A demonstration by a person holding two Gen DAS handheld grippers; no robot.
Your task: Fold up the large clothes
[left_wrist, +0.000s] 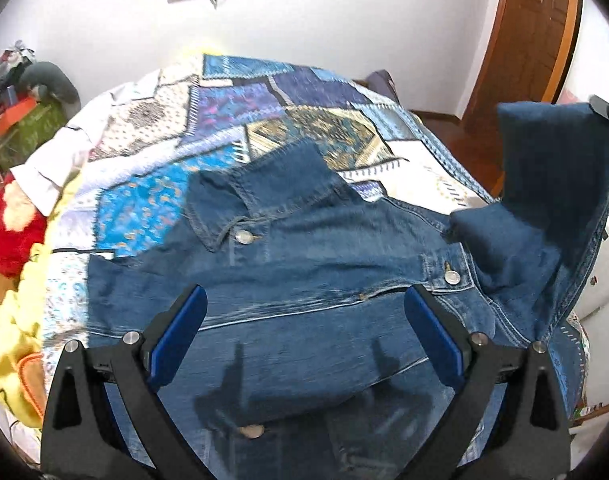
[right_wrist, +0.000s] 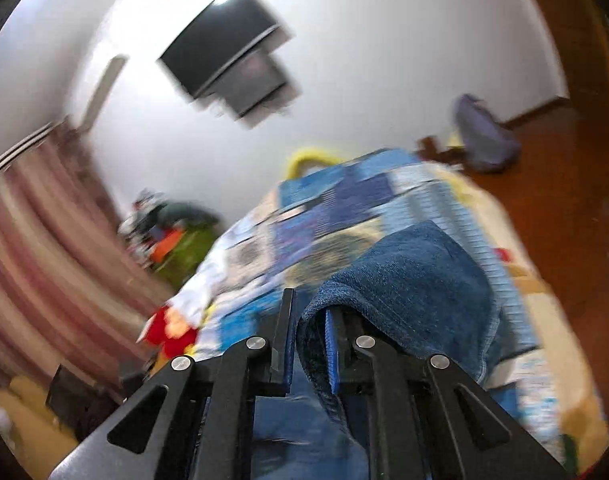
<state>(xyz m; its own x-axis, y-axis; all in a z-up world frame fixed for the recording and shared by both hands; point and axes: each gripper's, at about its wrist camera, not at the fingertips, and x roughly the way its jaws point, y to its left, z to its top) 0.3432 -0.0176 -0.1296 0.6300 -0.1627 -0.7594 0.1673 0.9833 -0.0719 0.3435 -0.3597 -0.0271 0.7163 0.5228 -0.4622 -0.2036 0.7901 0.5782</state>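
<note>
A blue denim jacket [left_wrist: 304, 264] lies front up on a patchwork bedspread [left_wrist: 232, 120], collar toward the far side, metal buttons showing. My left gripper [left_wrist: 306, 320] is open and empty, hovering just above the jacket's middle. My right gripper [right_wrist: 309, 332] is shut on a fold of the jacket's sleeve [right_wrist: 408, 284] and holds it lifted. In the left wrist view that raised sleeve [left_wrist: 552, 184] stands up at the right, with the right gripper's tip at its top corner. The right wrist view is blurred by motion.
The bed's right edge drops to a wooden floor [right_wrist: 564, 208]. A wooden door [left_wrist: 532, 32] stands at the back right. A red plush toy [left_wrist: 8, 232] and yellow blanket [left_wrist: 12, 336] lie at the bed's left. Clutter [left_wrist: 20, 112] sits by the far left wall.
</note>
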